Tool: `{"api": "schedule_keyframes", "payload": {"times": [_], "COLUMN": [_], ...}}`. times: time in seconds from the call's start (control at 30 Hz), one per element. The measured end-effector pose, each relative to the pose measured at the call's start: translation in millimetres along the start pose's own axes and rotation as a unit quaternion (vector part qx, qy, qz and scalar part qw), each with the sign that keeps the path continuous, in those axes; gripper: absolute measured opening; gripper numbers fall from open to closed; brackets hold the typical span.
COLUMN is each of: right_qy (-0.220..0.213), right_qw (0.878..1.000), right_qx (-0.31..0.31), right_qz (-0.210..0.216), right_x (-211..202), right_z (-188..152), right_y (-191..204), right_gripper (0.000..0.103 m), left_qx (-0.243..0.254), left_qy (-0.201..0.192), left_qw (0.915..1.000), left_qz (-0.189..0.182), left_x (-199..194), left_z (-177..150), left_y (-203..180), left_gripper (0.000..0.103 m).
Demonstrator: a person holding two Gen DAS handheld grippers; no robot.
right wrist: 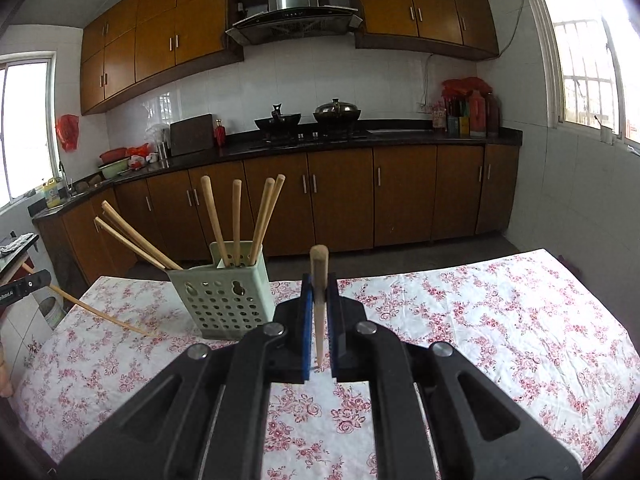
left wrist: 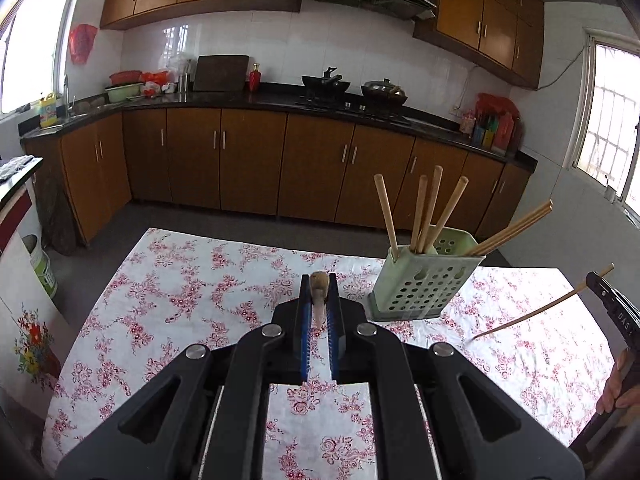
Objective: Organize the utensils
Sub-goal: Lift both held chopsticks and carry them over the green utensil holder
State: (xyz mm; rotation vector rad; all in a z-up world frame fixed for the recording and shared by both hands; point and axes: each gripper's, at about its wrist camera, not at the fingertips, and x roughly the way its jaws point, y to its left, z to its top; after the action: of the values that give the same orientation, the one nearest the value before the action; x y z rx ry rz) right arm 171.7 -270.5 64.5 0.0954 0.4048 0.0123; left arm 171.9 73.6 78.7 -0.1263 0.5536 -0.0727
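We hold a chopstick in each gripper above the floral-cloth surface (left wrist: 192,280). Our left gripper (left wrist: 319,292) is clamped on one chopstick (left wrist: 319,286), seen end-on between the blue pads. Our right gripper (right wrist: 319,292) is clamped on another chopstick (right wrist: 319,276), its thick end pointing up past the fingertips. The green perforated holder (left wrist: 420,280) stands near the far edge of the surface, with six chopsticks (left wrist: 426,210) leaning inside it.
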Motion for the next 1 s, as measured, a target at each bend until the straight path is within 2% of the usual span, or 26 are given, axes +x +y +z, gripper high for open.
{"api": "schedule_keyframes", "payload": {"times": [0.13,0.27,0.67,0.77,1.0], "right_qy": [-0.002,-0.004,-0.046,-0.068,-0.091], "right_qw": [1.000,1.000,0.988,0.987,0.988], "right_qx": [0.000,0.012,0.031,0.028,0.014], "right_qz": [0.003,0.020,0.142,0.144,0.122], "right_x": [0,-5,-61,-67,-47], "right_z": [3,15,86,98,117], "right_y": [3,2,19,25,43], "right_gripper": [0.008,0.008,0.008,0.008,0.007], "left_qx": [0.005,0.012,0.047,0.048,0.043], "left_qy": [-0.005,-0.017,-0.058,-0.080,-0.087], "left_qw": [1.0000,0.9996,0.9919,0.9900,0.9913], "left_qz": [-0.002,-0.020,-0.103,-0.106,-0.089], "left_x": [-3,-16,-58,-59,-34], "left_z": [3,15,58,70,87], "left_y": [-3,-11,-67,-79,-92], "left_gripper": [0.007,0.007,0.007,0.007,0.007]}}
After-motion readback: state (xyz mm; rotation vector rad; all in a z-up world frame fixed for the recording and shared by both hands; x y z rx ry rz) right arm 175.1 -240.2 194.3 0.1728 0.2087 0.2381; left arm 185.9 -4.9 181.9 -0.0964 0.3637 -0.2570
